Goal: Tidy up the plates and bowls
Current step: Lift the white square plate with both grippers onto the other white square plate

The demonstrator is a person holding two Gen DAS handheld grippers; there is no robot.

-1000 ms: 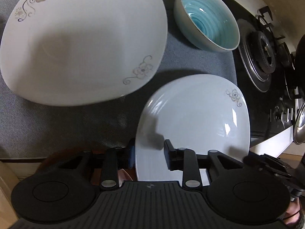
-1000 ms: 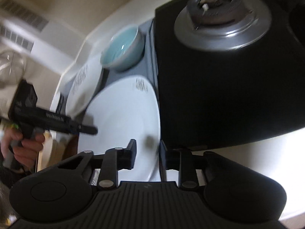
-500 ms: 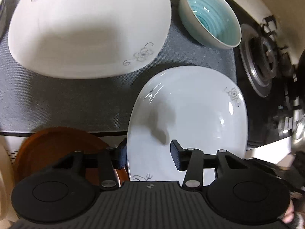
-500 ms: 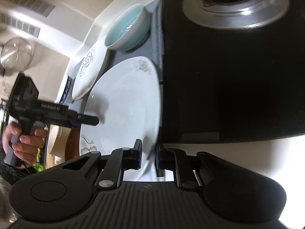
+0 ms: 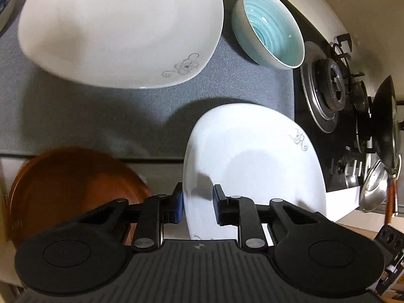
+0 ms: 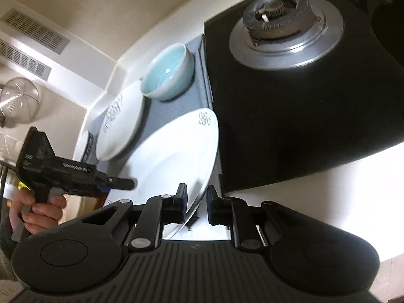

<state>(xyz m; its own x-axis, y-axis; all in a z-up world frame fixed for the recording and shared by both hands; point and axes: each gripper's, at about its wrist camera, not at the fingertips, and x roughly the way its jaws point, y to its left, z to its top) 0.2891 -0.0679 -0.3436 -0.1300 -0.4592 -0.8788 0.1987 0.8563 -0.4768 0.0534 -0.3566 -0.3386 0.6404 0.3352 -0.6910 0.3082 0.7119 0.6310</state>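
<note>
A small white flowered plate (image 5: 255, 164) is tilted, its near part past the counter's front edge. My left gripper (image 5: 197, 205) straddles its left rim, jaws open around it. My right gripper (image 6: 197, 202) straddles its right rim (image 6: 202, 184), jaws slightly apart. The plate also shows in the right wrist view (image 6: 174, 161). A large white flowered plate (image 5: 121, 27) lies on the grey mat (image 5: 88, 116) beyond. A teal bowl (image 5: 270, 30) stands at the mat's far right. A brown plate (image 5: 70, 189) sits lower left, below the counter edge.
A black gas hob (image 5: 328, 93) with a burner (image 6: 280, 22) adjoins the mat on the right. A dark pan (image 5: 383, 126) and a steel lid (image 5: 376, 184) hang at far right. A blue-patterned dish edge (image 5: 7, 2) shows at far left.
The small plate has tipped up and shifted right. My right gripper's jaws have widened around its rim. My left gripper has narrowed a little on the left rim.
</note>
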